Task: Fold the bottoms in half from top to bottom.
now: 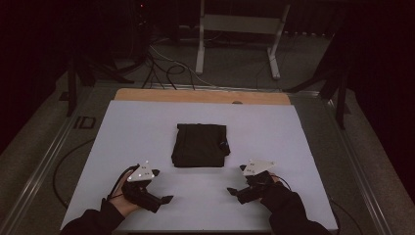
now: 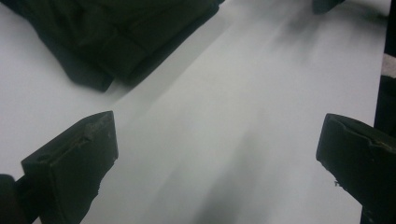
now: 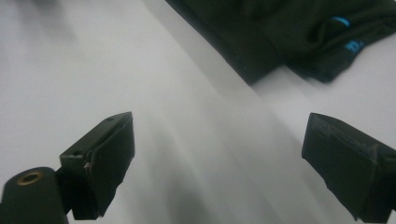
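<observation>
From the high view, a folded black garment [image 1: 200, 145] lies flat in the middle of the white table [image 1: 127, 132], a neat dark rectangle, and both grippers sit on the near side of it, well apart from each other. The left gripper [image 1: 164, 199] rests below the garment's left corner, jaws pointing inward toward the centre; the right gripper [image 1: 234, 191] mirrors it below the right corner, and neither touches the cloth. Each carries its grey three-cornered plate on top. Switch to the left gripper view and the left gripper [image 2: 217, 154] shows its jaws spread wide, nothing but bare white surface between them, with the garment's thick folded edge [image 2: 116, 42] up ahead. The right gripper view gives the same story: the right gripper [image 3: 219, 154] has jaws wide apart and empty, the garment [image 3: 280, 32] lying beyond them. This close view picks out small blue marks [image 3: 343, 22] on the fabric's edge, which from above read as just a speck on the garment's right side.
</observation>
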`<act>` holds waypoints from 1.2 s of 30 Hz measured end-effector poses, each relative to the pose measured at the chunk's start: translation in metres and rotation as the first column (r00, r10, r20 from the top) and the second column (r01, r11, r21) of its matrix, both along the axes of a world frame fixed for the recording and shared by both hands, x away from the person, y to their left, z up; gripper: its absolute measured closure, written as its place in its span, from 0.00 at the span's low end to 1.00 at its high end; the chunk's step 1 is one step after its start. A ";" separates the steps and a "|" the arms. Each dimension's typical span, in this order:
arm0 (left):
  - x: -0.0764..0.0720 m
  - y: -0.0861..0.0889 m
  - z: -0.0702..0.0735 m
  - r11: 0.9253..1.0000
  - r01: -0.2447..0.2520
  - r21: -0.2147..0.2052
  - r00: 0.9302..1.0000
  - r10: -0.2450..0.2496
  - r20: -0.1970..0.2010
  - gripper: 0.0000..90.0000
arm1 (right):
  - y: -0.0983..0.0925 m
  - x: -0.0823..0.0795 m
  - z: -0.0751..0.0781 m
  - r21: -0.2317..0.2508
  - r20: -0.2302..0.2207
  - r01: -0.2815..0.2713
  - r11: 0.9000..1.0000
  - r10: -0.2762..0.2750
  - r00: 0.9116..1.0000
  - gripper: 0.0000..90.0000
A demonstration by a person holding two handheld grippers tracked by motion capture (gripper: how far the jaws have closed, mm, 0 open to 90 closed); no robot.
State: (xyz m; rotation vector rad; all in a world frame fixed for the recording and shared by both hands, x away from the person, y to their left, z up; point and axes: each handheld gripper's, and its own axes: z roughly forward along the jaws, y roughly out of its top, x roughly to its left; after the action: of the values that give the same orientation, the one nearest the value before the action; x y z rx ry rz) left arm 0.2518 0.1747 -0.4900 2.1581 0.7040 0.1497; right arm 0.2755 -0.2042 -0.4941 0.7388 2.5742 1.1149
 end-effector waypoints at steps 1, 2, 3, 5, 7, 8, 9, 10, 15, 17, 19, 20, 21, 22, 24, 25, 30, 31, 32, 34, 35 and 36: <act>-0.001 0.002 -0.001 1.000 -0.001 0.006 1.000 0.001 0.004 0.00 | -0.003 -0.002 0.000 -0.002 -0.003 0.006 1.000 -0.006 1.000 0.10; -0.001 0.002 -0.001 1.000 -0.001 0.006 1.000 0.001 0.004 0.00 | -0.006 -0.003 0.000 0.000 -0.003 0.011 1.000 -0.011 1.000 0.10; -0.002 0.005 -0.001 1.000 -0.007 0.001 1.000 0.007 0.000 0.00 | -0.010 -0.005 0.001 0.003 0.000 0.019 1.000 -0.019 1.000 0.10; -0.003 0.009 -0.001 1.000 -0.015 -0.003 1.000 0.015 -0.005 0.00 | -0.016 -0.007 0.002 0.007 0.002 0.035 0.999 -0.035 0.999 0.10; -0.003 0.011 -0.001 1.000 -0.018 -0.004 1.000 0.018 -0.005 0.00 | -0.019 -0.009 0.002 0.012 0.000 0.041 0.999 -0.041 0.999 0.10; -0.003 0.011 -0.001 1.000 -0.018 -0.004 1.000 0.018 -0.005 0.00 | -0.022 -0.010 0.001 0.008 0.008 0.049 0.999 -0.049 0.999 0.10; -0.004 0.014 0.000 1.000 -0.025 -0.003 1.000 0.025 -0.007 0.00 | -0.022 -0.010 0.001 0.008 0.008 0.049 0.999 -0.049 0.999 0.10; -0.004 0.018 0.001 1.000 -0.031 -0.004 0.999 0.031 -0.007 0.00 | -0.031 -0.014 0.000 -0.005 0.008 0.063 0.998 -0.063 0.998 0.10; -0.007 0.028 0.001 0.999 -0.041 0.002 0.999 0.041 -0.011 0.00 | -0.043 -0.021 -0.002 -0.017 0.010 0.086 0.996 -0.086 0.996 0.10; -0.008 0.033 0.001 0.999 -0.049 -0.005 0.999 0.049 -0.009 0.00 | -0.049 -0.024 -0.002 -0.017 0.010 0.098 0.995 -0.098 0.995 0.10; -0.010 0.037 0.002 0.998 -0.057 -0.009 0.998 0.057 -0.002 0.00 | -0.056 -0.026 -0.001 -0.017 0.016 0.115 0.993 -0.114 0.993 0.11; -0.010 0.038 0.002 0.998 -0.058 -0.010 0.998 0.058 -0.001 0.00 | -0.059 -0.027 -0.001 -0.008 0.011 0.122 0.992 -0.122 0.992 0.11; -0.011 0.039 0.001 0.998 -0.063 -0.010 0.998 0.063 0.001 0.00 | -0.063 -0.028 -0.001 -0.008 0.011 0.133 0.991 -0.133 0.991 0.11; -0.012 0.040 0.001 0.998 -0.063 -0.011 0.998 0.063 0.000 0.00 | -0.067 -0.029 0.000 -0.015 0.014 0.149 0.989 -0.149 0.989 0.11; -0.013 0.040 0.000 0.998 -0.063 -0.007 0.998 0.063 0.002 0.00 | -0.073 -0.031 0.000 -0.003 0.021 0.163 0.987 -0.163 0.986 0.11; -0.013 0.040 0.000 0.998 -0.065 -0.014 0.998 0.065 0.002 0.00 | -0.076 -0.032 0.001 0.000 0.017 0.176 0.984 -0.176 0.984 0.11; -0.013 0.038 0.001 0.998 -0.066 -0.021 0.998 0.066 0.016 0.00 | -0.079 -0.031 0.000 0.004 0.004 0.189 0.982 -0.189 0.982 0.11; -0.013 0.038 0.002 0.997 -0.067 -0.024 0.998 0.067 0.017 0.00 | -0.078 -0.031 0.000 0.003 0.004 0.188 0.982 -0.189 0.982 0.11; -0.013 0.039 0.002 0.997 -0.066 -0.026 0.998 0.067 0.021 0.00 | -0.077 -0.030 0.000 0.002 0.008 0.185 0.983 -0.185 0.983 0.11; -0.013 0.039 0.002 0.997 -0.068 -0.033 0.997 0.069 0.021 0.00 | -0.076 -0.030 0.000 0.009 0.006 0.182 0.983 -0.182 0.983 0.11; -0.013 0.039 0.002 0.997 -0.069 -0.034 0.997 0.070 0.020 0.00 | -0.075 -0.029 0.000 0.013 0.006 0.180 0.984 -0.180 0.984 0.11; -0.013 0.039 0.002 0.997 -0.069 -0.034 0.997 0.070 0.020 0.00 | -0.075 -0.029 0.000 0.013 0.006 0.180 0.984 -0.180 0.984 0.11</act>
State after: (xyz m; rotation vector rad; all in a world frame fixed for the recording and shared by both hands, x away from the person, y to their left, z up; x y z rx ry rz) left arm 0.2390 0.2140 -0.4881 2.0982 0.7646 0.1956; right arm 0.2460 -0.2795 -0.4942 0.9476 2.4388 1.0753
